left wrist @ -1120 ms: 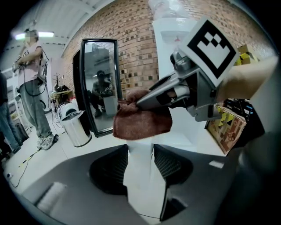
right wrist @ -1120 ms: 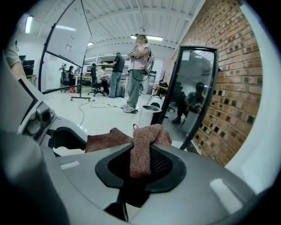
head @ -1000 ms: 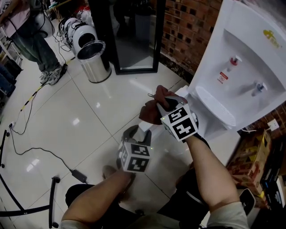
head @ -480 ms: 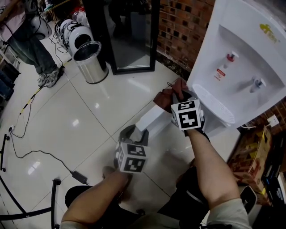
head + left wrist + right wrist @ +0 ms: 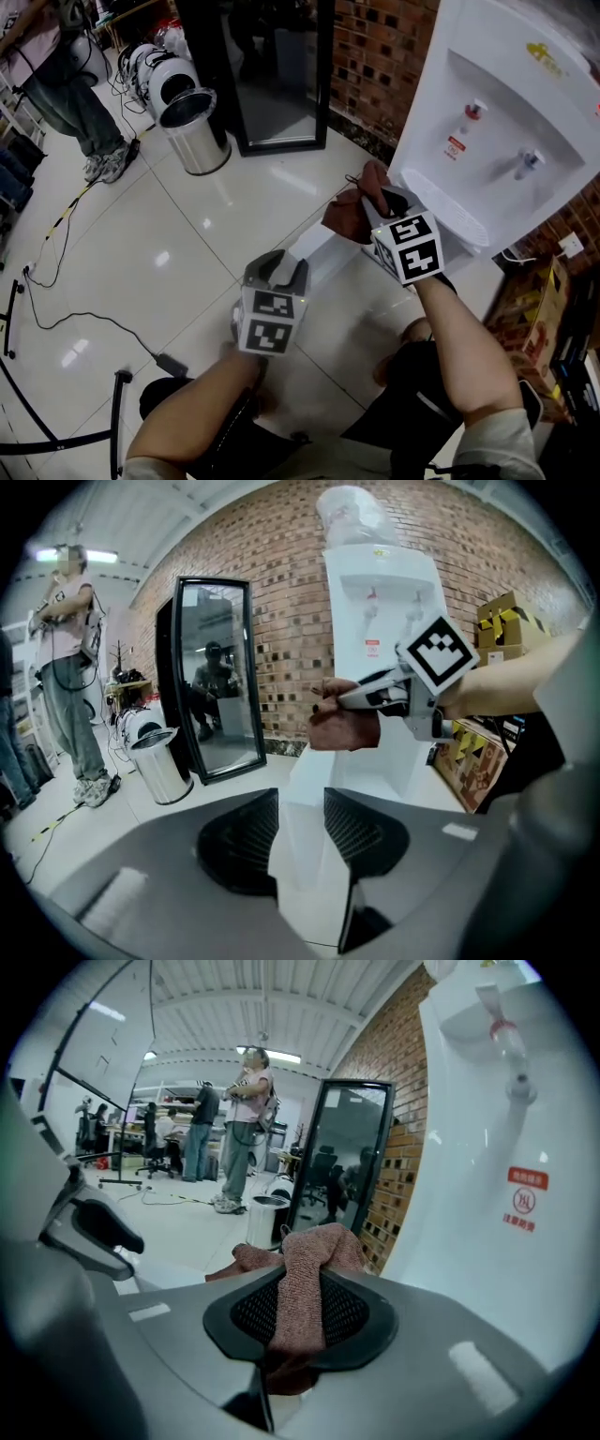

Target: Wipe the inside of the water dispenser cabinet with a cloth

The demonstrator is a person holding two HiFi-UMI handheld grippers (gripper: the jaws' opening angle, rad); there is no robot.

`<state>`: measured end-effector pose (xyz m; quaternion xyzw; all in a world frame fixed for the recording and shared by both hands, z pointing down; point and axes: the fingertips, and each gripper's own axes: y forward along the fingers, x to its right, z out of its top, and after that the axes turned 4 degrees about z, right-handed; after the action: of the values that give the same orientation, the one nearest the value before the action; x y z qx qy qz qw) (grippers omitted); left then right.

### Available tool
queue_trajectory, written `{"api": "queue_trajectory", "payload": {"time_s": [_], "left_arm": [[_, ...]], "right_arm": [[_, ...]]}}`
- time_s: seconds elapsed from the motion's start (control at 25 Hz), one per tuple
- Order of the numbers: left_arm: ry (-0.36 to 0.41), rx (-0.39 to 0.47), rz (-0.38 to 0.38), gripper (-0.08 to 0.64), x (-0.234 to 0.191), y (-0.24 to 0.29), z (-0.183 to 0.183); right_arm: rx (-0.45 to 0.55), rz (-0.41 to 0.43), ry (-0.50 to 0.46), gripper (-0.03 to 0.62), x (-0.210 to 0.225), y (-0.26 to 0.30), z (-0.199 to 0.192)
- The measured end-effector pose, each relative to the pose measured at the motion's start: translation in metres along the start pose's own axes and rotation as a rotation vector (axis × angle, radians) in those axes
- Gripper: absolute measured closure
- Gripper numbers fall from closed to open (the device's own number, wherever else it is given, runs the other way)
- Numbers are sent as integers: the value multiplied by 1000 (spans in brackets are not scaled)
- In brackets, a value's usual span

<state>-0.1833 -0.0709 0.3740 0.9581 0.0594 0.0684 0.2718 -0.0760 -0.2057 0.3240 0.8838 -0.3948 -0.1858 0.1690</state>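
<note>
Right gripper [image 5: 298, 1314]: fingers pinch a reddish-brown cloth [image 5: 314, 1246] tight btwn the pads, and the cloth bunches up out past the jaw tips. In the head view this gripper [image 5: 367, 199] holds the cloth [image 5: 345, 217] just beside the lower front of the water dispenser [image 5: 497, 122], under the tap recess. Can't tell if the cloth touches it.

Left gripper [image 5: 298, 829]: jaws have just been closing, w/ the free edge of the dispenser's white cabinet door [image 5: 305, 794] btwn them. The pads sit against both faces of it. In the head view the left gripper [image 5: 275, 270] is at the outer end of the door [image 5: 323, 246], which stands swung open, away from the dispenser front.

Further out, on the far side of the door from the dispenser, there's a steel bin [image 5: 195, 127] and a standing mirror [image 5: 277, 75]. The brick wall [image 5: 384, 56] runs right behind the dispenser. Cardboard boxes [image 5: 530, 319] sit near its other side. A person [image 5: 66, 84] stands well apart from the dispenser, past the bin.
</note>
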Motion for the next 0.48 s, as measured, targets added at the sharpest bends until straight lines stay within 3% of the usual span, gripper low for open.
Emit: {"api": "queue_trajectory", "payload": {"time_s": [0.2,0.36,0.48], "left_arm": [[-72,5,4,443,-17,-2,1],[-166,30,-92,443,-12,5,3],[-179,33,-132,445,-6,11,5]], "right_arm": [[70,178,-98,497,-52,-36,14],[35,336,-183,498,-92,-53,-2],[-25,446,-257,497,-121,-58,-26]]}}
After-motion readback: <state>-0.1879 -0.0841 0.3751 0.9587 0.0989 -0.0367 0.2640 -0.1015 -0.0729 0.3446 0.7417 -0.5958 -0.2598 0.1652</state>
